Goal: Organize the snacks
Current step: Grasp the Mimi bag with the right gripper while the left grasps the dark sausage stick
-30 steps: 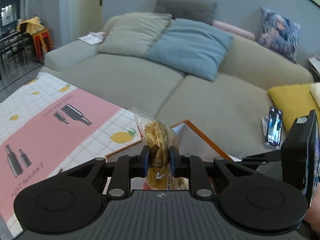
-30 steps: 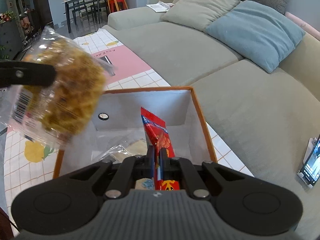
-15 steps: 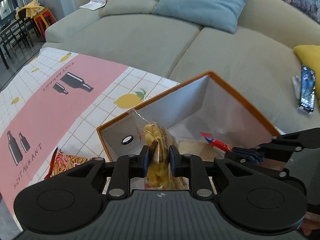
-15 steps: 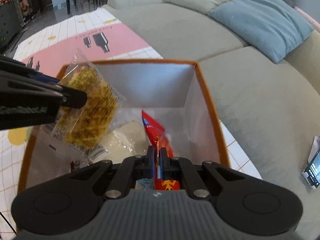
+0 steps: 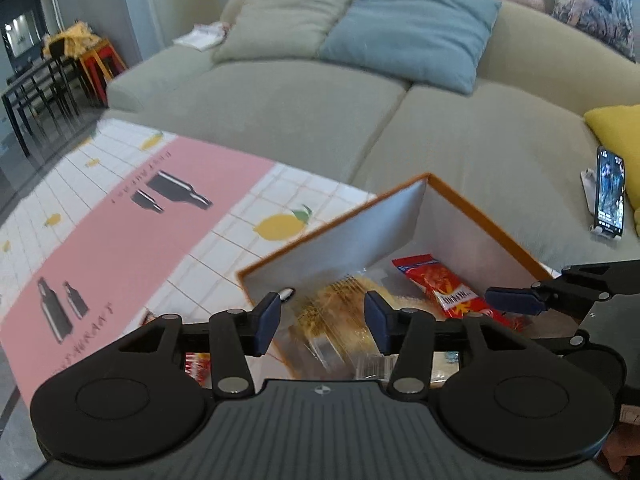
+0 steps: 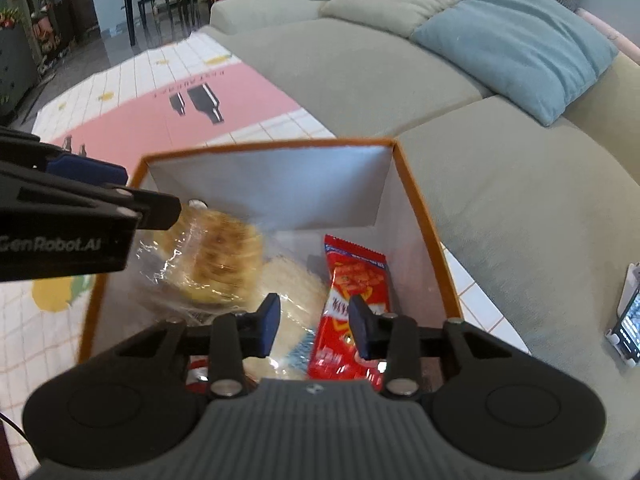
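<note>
An orange-rimmed box (image 5: 484, 216) (image 6: 420, 208) with white inner walls stands on the table. A clear bag of yellow snacks (image 5: 340, 316) (image 6: 216, 260) lies blurred inside it, loose from my open left gripper (image 5: 322, 322), which hangs just above. A red snack packet (image 5: 448, 290) (image 6: 352, 300) lies in the box on its right side, free of my open right gripper (image 6: 314, 324). A pale packet (image 6: 296, 284) lies beneath them. The left gripper's fingers (image 6: 120, 200) reach over the box's left rim in the right wrist view.
The box sits on a pink and white tablecloth (image 5: 132, 220) with lemon and bottle prints. Another red snack packet (image 5: 196, 364) lies on the table left of the box. A grey sofa (image 5: 304, 104) with cushions stands behind. A phone (image 5: 610, 196) stands on the sofa seat.
Both grippers have opened. The yellow snack bag dropped from the left gripper into the box, and the red packet dropped from the right gripper into the box.
</note>
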Demonstrator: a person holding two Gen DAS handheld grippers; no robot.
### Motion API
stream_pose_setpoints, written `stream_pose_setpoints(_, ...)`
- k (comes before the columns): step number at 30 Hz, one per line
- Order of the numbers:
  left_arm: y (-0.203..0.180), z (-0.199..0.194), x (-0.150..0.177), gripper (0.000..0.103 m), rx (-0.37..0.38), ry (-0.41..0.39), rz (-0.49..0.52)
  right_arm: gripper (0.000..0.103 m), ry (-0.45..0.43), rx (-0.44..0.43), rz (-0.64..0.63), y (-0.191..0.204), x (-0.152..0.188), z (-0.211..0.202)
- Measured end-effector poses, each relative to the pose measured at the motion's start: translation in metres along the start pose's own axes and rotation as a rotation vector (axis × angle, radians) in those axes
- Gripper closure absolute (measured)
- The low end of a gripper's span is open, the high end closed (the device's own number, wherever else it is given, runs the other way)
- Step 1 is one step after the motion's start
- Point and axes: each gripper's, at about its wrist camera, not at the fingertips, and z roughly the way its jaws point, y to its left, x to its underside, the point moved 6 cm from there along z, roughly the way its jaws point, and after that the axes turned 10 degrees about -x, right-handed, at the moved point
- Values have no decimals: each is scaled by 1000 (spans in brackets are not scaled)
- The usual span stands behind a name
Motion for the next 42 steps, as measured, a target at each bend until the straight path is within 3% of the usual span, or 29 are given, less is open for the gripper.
stream_pose_setpoints(8,39,-28,4,46,-53,-51,-25,61,-88,-80,57,35,-13,-29)
stream_pose_setpoints(16,94,-36,16,46,-125,-43,-56,52,-86,-179,25,82,-27,-32)
stream_pose_setpoints(26,155,-20,55,45,-113,-6,-70,51,-52,-272,-130,139,-33,-6)
stream_pose_setpoints(32,180,-1,73,45,-100,32,-93,50,-18,-284,-237,162,-39,22)
stream_pose_setpoints(42,193,46,83,45,-81,71,24,41,110,-342,-389,200,-48,86)
